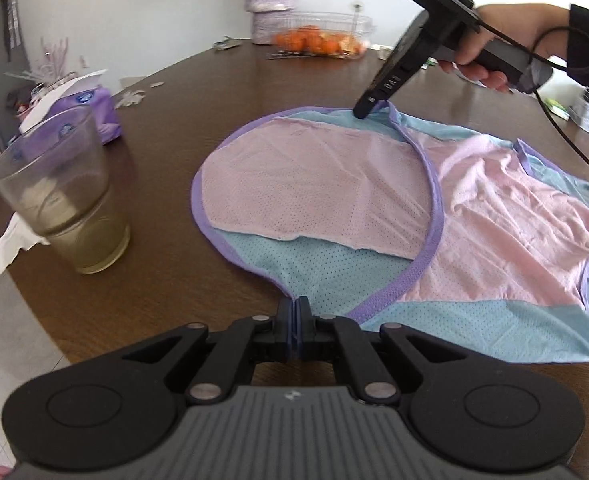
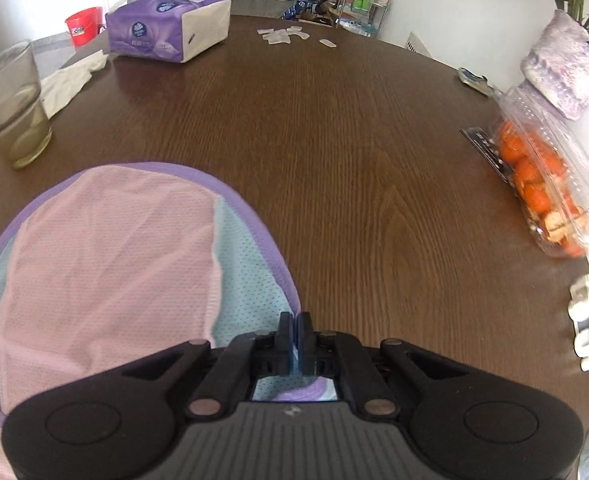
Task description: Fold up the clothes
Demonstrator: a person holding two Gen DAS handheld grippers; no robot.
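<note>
A pink and light-blue mesh garment (image 1: 374,208) with purple trim lies on the brown wooden table (image 1: 166,280). One end is turned back over the rest as a rounded flap. My left gripper (image 1: 297,303) is shut on the flap's near blue edge. My right gripper (image 1: 363,112), held by a hand, pinches the flap's far edge. In the right wrist view the right gripper (image 2: 295,320) is shut on the purple-trimmed blue edge of the garment (image 2: 106,264).
A glass of yellowish liquid (image 1: 62,200) stands left of the garment, with a purple tissue pack (image 1: 94,108) behind it. A clear box of oranges (image 1: 322,40) sits at the far edge. White objects (image 2: 586,332) lie by the table's right edge.
</note>
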